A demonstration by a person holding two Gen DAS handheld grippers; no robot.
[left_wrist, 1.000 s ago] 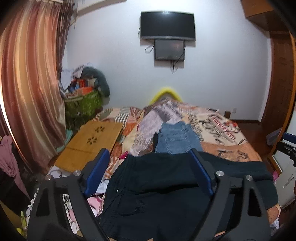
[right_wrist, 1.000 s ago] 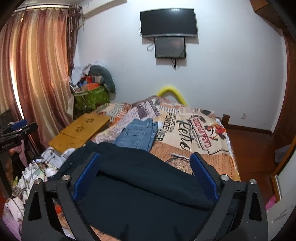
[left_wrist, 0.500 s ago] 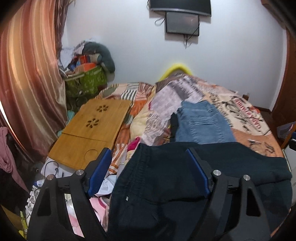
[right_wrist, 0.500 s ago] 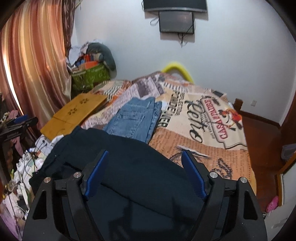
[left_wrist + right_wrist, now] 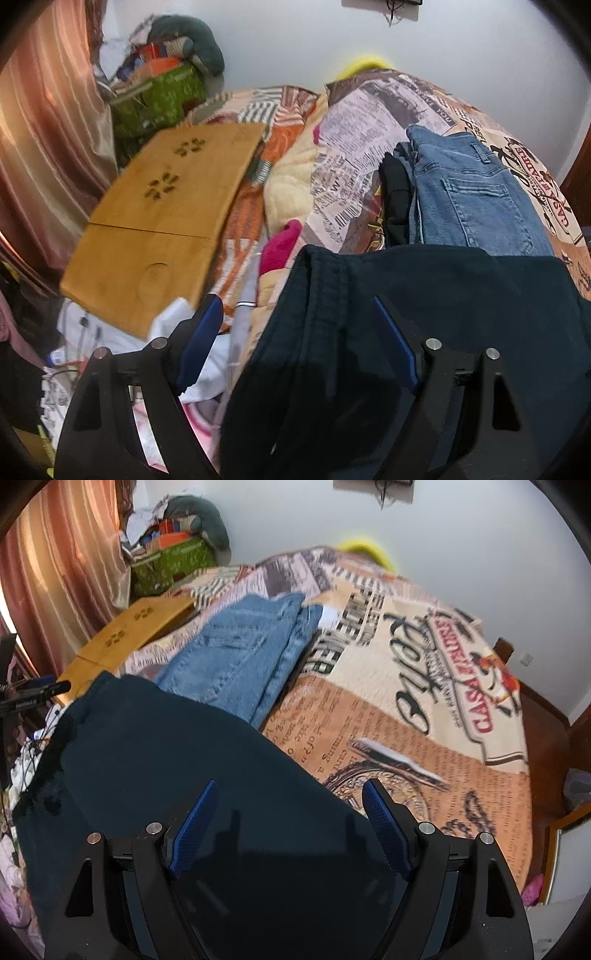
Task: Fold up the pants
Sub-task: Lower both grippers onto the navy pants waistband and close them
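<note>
- Bed (image 5: 424,738) under a printed newspaper-pattern cover fills the scene, running to the far white wall
- Dark navy cotton pants (image 5: 424,295) (image 5: 184,757) lie spread across the near end of the bed
- Folded light-blue denim jeans (image 5: 469,199) (image 5: 240,657) lie just beyond them
- Bamboo lap tray (image 5: 159,229) sits far left, beside the striped curtain (image 5: 44,140)
- Right gripper (image 5: 288,812), jaws just narrowed but apart, hangs over the pants, nothing pinched
- Left gripper (image 5: 299,332) gapes wide above the waistband edge, pads clear of the cloth
</note>
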